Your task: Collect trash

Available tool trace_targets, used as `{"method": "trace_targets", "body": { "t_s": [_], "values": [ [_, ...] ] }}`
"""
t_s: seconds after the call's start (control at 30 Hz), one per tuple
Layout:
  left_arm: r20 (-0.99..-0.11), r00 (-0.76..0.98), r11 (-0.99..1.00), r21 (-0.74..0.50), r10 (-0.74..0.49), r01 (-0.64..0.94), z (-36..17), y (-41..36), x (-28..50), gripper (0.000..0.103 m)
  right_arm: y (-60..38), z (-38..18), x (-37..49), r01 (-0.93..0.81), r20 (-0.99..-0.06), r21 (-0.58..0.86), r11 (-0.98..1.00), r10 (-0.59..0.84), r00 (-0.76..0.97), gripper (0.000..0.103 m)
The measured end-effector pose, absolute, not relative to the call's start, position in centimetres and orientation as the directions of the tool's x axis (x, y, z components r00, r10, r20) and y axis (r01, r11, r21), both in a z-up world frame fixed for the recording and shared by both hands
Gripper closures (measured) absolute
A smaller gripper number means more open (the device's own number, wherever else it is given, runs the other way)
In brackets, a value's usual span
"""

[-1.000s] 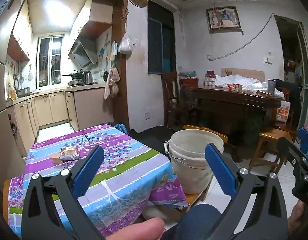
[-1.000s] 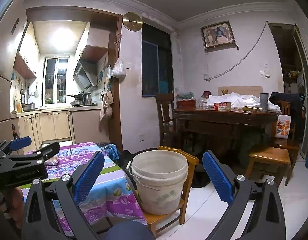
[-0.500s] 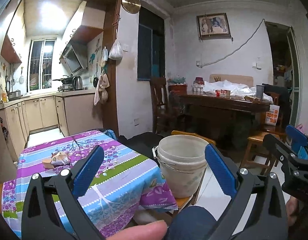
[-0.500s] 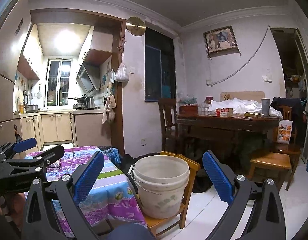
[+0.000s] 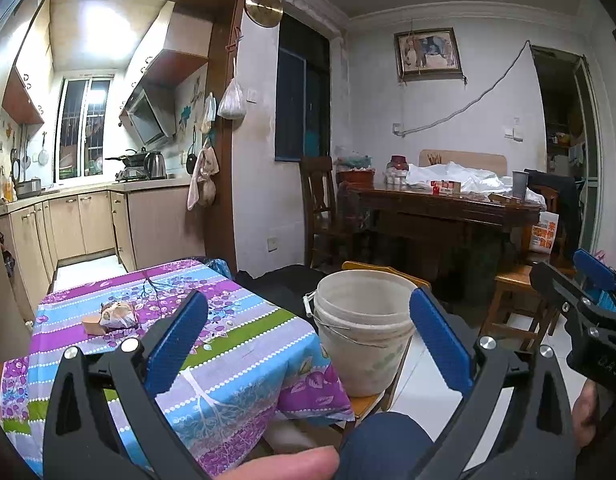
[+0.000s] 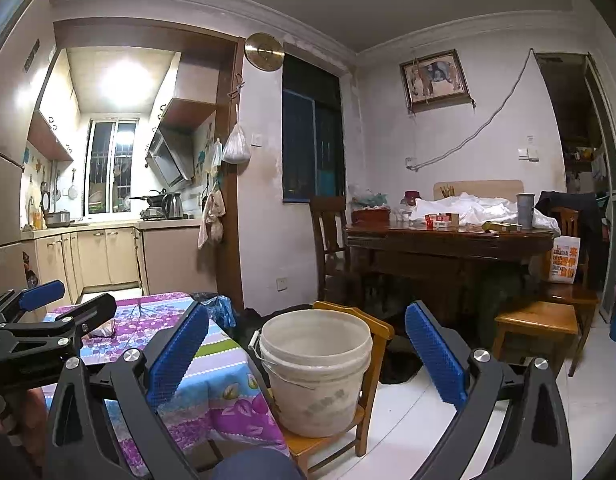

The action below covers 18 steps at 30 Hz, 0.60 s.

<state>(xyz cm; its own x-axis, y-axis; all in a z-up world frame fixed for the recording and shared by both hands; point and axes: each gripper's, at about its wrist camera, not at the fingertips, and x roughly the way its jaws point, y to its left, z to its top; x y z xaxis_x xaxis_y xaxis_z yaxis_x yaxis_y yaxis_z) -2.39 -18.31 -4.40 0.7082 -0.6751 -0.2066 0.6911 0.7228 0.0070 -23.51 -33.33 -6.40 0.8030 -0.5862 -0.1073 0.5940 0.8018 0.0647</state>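
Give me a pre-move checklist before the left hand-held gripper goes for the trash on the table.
1. Left hand-held gripper open and empty: ok, jaws wide apart, nothing between them.
2. Right hand-held gripper open and empty: ok.
3. Trash located: ok, a crumpled wrapper lies on the patterned tablecloth, with a small brown piece beside it.
4. Path to the wrapper: ok, no obstacle shows on the cloth between it and the left hand-held gripper.
5. Bucket ready: ok, upright and open-topped on a wooden chair beside the table.
6. Bucket contents: cannot tell, the bottom is out of sight.
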Motion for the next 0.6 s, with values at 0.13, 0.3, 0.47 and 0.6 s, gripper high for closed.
{"method": "trace_targets", "body": {
  "t_s": [0.13,0.3,0.47,0.6],
  "values": [
    [-0.211,0.705,0.721,0.002,-0.677,0.693,-4.32,-18.39,-2.37,0.006,-33.31,-6.51,-23.41,0.591,-0.109,0.065,0.804,-0.583,0.805,0.005],
    [-0.216,0.695,0.712,0.001,-0.685,0.702,-4.36,-18.42,-2.46,0.006,-33.24,-6.52,-23.29,0.590,-0.115,0.062,0.805,-0.582,0.805,0.005],
    [-0.238,0.690,0.713,-0.016,-0.683,0.701,-4.34,-18.45,-2.06,0.006,-33.36,-6.57,-23.16,0.590,-0.120,0.061,0.805,-0.581,0.805,0.005],
    [-0.242,0.692,0.715,-0.013,-0.680,0.699,-4.41,-18.55,-2.04,0.006,-33.79,-6.84,-22.96,0.588,-0.126,0.061,0.807,-0.578,0.806,0.005]
  ]
}}
